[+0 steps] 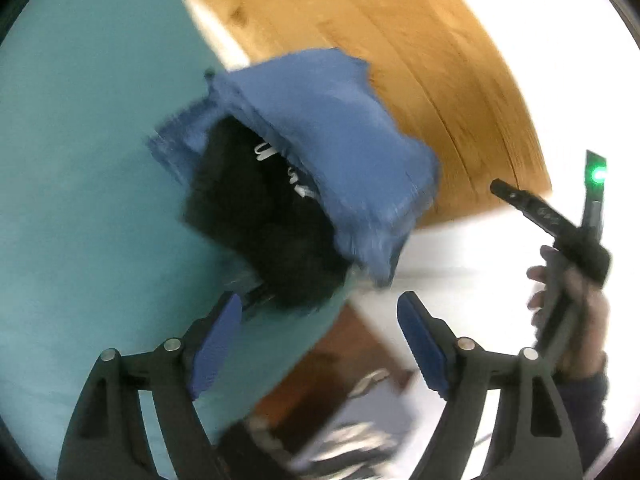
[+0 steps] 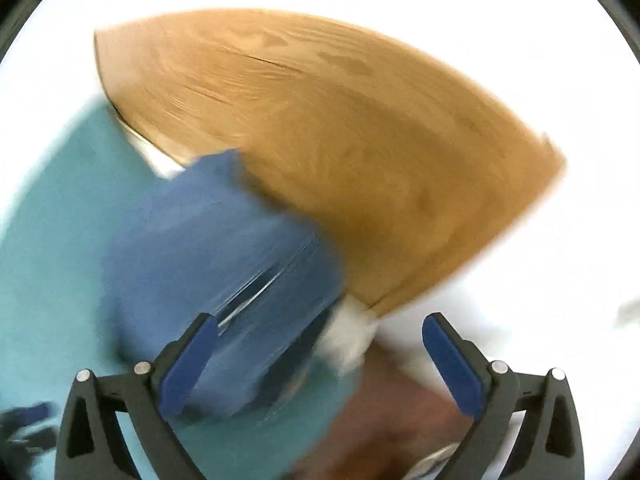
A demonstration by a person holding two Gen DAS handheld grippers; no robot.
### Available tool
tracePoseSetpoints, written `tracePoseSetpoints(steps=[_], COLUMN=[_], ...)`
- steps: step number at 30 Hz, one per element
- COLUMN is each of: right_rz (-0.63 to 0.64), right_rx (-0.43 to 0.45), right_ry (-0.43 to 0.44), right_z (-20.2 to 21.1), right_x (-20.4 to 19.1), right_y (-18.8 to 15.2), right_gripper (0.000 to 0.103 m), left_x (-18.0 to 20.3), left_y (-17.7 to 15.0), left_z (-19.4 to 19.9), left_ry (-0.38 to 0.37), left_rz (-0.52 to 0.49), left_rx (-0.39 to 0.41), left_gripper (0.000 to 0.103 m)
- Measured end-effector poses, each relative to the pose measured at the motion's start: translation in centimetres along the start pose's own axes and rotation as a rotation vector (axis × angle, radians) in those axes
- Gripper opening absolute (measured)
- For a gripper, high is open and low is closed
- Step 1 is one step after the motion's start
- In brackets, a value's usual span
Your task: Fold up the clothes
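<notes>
A folded blue garment [image 1: 336, 152] lies on top of a black garment with white lettering [image 1: 264, 224], both at the corner of a teal-covered surface [image 1: 88, 184]. My left gripper [image 1: 320, 336] is open and empty, just short of the stack. The blue garment shows blurred in the right wrist view [image 2: 224, 256]. My right gripper [image 2: 320, 364] is open and empty, close above the stack's near edge. The other hand-held gripper [image 1: 560, 232] shows at the right of the left wrist view, gripped by a hand.
A wooden headboard [image 1: 400, 72] stands behind the stack against a white wall; it also shows in the right wrist view [image 2: 344, 152]. A brown floor [image 1: 340, 360] with striped cloth [image 1: 352, 440] lies below the teal surface's edge.
</notes>
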State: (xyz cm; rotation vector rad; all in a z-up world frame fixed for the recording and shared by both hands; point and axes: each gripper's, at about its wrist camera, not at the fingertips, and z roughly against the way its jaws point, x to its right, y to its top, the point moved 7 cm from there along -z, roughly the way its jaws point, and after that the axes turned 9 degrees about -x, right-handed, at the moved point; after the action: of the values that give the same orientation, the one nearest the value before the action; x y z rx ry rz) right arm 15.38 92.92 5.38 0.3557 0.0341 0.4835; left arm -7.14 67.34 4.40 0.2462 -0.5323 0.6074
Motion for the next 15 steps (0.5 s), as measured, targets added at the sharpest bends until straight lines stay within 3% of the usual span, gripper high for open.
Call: tracePoseSetpoints(steps=[3,6,8,11,15], right_rz=[-0.149,-0.199,-0.231,-0.276,-0.307], right_rx=[0.051,0.046,0.028,0.060,0.122], right_ry=[0.015,-0.018,-0.052,-0.065,-0.130], right_z=[5.3,9.1,10.4,17.1,24.7], right_x=[-3.5,-8.3,-11.3,-14.6,-17.6], right_y=[-7.6,-15.0,-18.5,-23.5,-28.6], right_gripper=[0.103,0.103,0.103,0.103,0.103], left_x=[4.2,4.5,4.3,3.8,4.6], left_y=[-3.4,-7.5,-10.9,-15.8,-19.4], left_z=[-0.1,2.1,4.5,9.3,14.8], left_ry=[0.120,0.234,0.301,0.380,0.450], left_rz=[-0.136,-0.278,-0.355,-0.440,-0.525], left_rx=[0.004,0.043,0.068,0.113,0.197], left_gripper=[0.082,0.082,0.082,0.082,0.082])
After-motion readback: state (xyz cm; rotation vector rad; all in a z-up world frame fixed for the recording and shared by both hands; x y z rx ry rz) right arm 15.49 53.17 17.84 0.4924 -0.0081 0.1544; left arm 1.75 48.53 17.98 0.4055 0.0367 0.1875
